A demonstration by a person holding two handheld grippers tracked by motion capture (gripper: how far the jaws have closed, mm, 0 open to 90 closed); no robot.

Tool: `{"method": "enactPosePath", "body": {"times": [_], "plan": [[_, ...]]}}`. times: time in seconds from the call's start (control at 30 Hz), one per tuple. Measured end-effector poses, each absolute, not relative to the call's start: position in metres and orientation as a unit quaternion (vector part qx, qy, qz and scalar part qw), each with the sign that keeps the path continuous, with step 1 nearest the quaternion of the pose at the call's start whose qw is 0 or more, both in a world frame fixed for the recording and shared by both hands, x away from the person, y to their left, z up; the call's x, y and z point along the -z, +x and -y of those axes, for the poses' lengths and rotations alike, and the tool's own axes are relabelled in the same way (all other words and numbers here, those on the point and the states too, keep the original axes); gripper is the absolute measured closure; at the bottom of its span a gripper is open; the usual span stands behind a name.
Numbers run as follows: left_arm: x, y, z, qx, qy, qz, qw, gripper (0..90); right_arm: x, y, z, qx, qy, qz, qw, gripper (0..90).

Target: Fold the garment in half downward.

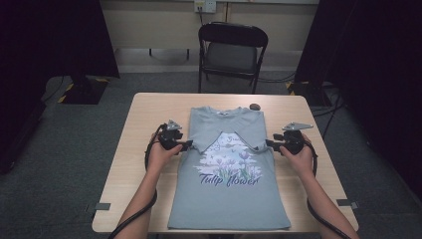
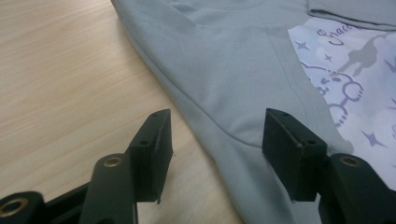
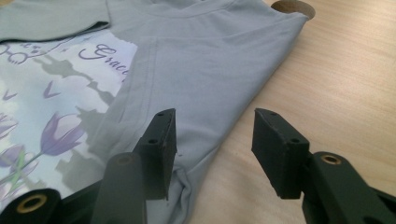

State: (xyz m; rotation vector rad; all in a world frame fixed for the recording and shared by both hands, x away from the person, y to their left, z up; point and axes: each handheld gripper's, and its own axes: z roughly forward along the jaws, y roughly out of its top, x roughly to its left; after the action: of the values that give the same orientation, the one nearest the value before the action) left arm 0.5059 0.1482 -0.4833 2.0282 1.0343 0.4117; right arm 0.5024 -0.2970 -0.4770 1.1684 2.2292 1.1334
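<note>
A grey T-shirt (image 1: pixel 226 194) with a purple tulip print lies flat on the wooden table (image 1: pixel 139 114), both sleeves folded in over the chest. My left gripper (image 1: pixel 183 145) rests at the shirt's left edge, open, its jaws straddling the folded edge of the T-shirt (image 2: pixel 224 79) with nothing pinched. My right gripper (image 1: pixel 270 144) is at the shirt's right edge, open too. In the right gripper view the folded sleeve of the T-shirt (image 3: pixel 205 60) lies under the left jaw and bare wood under the right one.
A small dark round object (image 1: pixel 255 106) sits on the table by the shirt's right shoulder. A black folding chair (image 1: pixel 232 50) stands behind the far edge. Cables trail off the near edge from both grippers. Bare wood flanks the shirt on both sides.
</note>
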Motion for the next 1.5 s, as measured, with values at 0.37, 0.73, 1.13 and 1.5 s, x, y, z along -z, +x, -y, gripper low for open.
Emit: {"method": "enactPosePath", "body": {"times": [0.37,0.73,1.13,1.5], "plan": [[0.487,0.53,-0.138,-0.173,0.8,-0.428,0.382,45.1,0.486,0.525,0.286,-0.382,0.429,-0.794,0.198,54.2],[0.493,0.542,-0.134,-0.18,0.798,-0.434,0.378,45.9,0.492,0.54,0.279,-0.368,0.44,-0.792,0.21,56.2],[0.497,0.542,-0.131,-0.183,0.801,-0.43,0.374,51.7,0.496,0.546,0.276,-0.369,0.442,-0.792,0.2,62.6],[0.496,0.541,-0.128,-0.161,0.801,-0.43,0.385,74.4,0.495,0.547,0.277,-0.382,0.448,-0.791,0.165,81.4]]}}
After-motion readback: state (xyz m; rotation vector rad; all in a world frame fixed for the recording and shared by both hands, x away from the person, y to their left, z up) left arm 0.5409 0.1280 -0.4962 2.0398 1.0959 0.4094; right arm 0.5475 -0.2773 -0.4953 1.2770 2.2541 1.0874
